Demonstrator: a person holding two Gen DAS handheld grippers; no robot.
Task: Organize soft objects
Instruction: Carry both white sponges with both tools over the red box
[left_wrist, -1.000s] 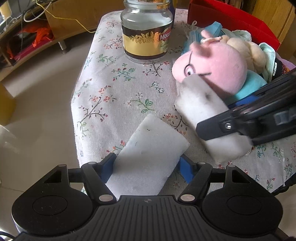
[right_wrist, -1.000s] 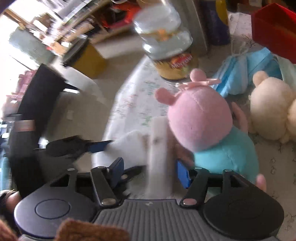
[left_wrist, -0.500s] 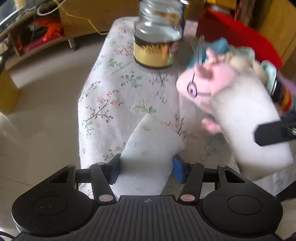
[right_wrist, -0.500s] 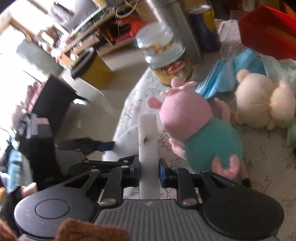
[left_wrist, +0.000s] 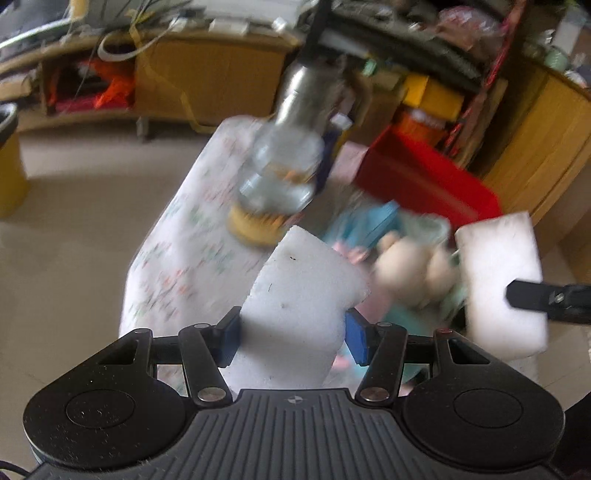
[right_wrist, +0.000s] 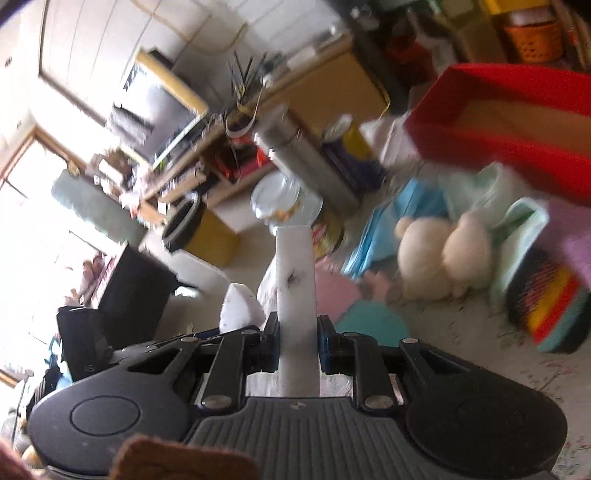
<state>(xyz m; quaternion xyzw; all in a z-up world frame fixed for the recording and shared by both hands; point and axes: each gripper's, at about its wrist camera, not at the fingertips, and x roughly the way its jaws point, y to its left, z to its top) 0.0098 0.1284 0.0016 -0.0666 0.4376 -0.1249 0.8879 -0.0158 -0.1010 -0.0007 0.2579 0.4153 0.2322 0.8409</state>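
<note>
Spanning the frame centre of the left view, the worktop (left_wrist: 184, 251) carries a floral cloth, blurred. Red box (left_wrist: 424, 181) sits upper right, beyond the toys. Glass jar (left_wrist: 277, 192) stands at upper centre. Cream plush (left_wrist: 410, 266) lies right of centre beside blue fabric; the right view shows it at centre right. Left claw (left_wrist: 291, 332) is clamped on a white sponge (left_wrist: 299, 314), held clear of the cloth at lower centre. Right claw (right_wrist: 297, 345) is clamped on a second sponge (right_wrist: 295, 295), seen edge-on at lower centre; the left view shows that sponge at right edge, raised.
</note>
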